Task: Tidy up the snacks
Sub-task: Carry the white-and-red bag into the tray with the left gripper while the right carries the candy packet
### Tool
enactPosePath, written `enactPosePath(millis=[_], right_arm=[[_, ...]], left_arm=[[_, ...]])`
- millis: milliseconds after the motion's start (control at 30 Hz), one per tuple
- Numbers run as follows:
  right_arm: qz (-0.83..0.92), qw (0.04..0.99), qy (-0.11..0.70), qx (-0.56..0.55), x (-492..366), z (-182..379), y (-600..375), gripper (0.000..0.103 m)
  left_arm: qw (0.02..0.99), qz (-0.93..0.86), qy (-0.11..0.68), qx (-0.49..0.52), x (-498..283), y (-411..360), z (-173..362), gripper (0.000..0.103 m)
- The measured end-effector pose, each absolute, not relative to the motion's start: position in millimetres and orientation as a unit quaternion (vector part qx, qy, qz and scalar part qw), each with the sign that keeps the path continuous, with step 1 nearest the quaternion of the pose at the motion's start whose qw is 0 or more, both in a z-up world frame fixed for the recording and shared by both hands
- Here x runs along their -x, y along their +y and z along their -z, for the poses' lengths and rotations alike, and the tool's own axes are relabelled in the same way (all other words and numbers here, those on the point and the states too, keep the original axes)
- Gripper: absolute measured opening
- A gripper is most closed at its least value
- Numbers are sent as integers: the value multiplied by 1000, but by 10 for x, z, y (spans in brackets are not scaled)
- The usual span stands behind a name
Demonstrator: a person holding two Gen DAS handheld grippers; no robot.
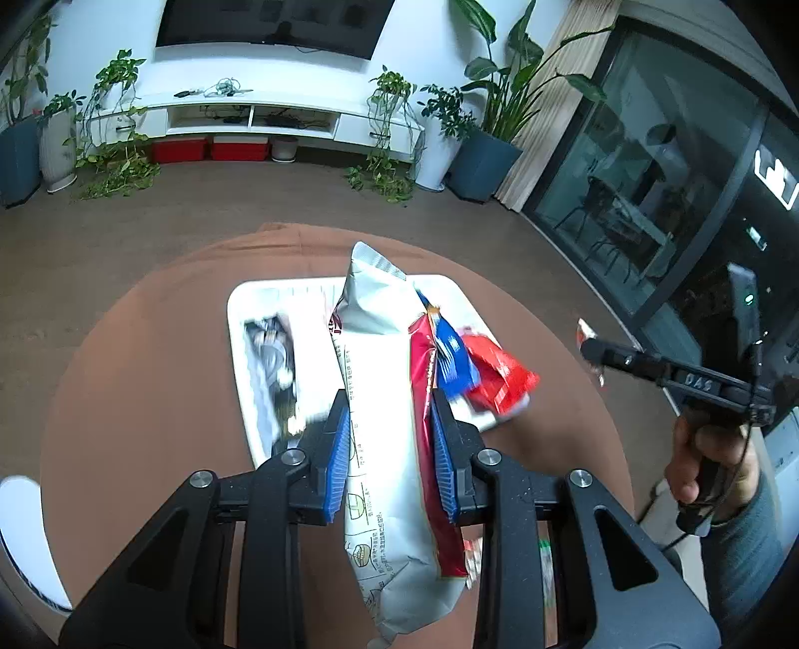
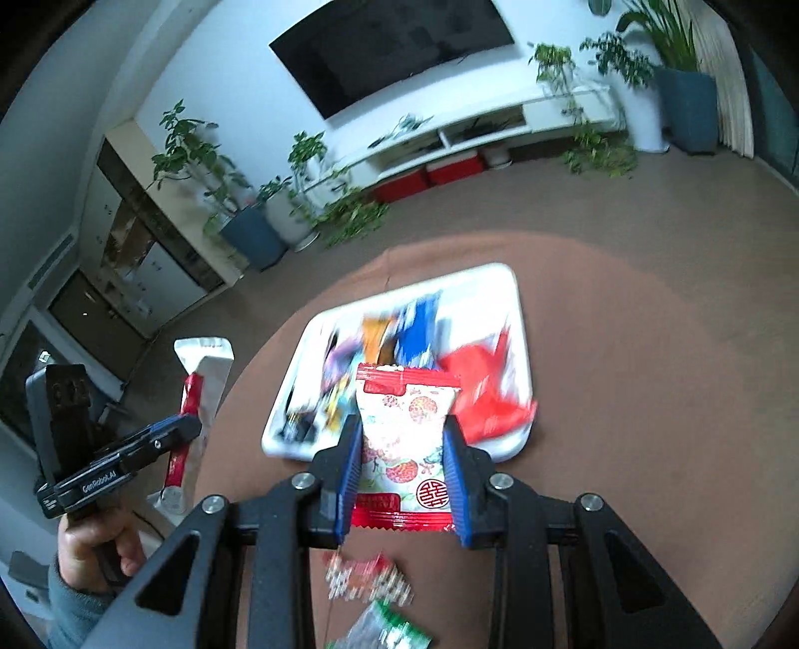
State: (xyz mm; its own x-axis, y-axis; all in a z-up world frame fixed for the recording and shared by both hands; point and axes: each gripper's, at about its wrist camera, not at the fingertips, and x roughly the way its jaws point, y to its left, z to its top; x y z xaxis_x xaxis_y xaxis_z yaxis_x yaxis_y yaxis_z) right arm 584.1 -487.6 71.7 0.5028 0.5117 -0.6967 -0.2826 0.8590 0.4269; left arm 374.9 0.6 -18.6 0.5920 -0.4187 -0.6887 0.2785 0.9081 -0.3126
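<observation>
A dark TV (image 1: pixel 272 22) hangs at the top, above a white console (image 1: pixel 249 112), red boxes (image 1: pixel 207 149), and potted plants (image 1: pixel 492 125).

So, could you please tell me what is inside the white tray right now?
The white tray holds blurred red, blue and orange snack packets. The small packet in the right gripper covers its middle.

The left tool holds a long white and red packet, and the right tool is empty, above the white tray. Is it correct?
Not quite. The right tool is not empty: it grips a small red-edged snack packet, as the right wrist view shows. The left tool does hold the long white and red packet above the white tray.
</observation>
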Motion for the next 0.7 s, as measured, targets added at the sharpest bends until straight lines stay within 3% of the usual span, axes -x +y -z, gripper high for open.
enactPosePath(millis=[233,700], right_arm=[[-214,868,437,-98,-6464,-746,-4644,33],[-173,847,502,-32,-7085,-42,-4312,33]], left_arm=[[881,179,431,75,-4543,-189,284,27],[870,160,465,42,-5244,-527,919,28]])
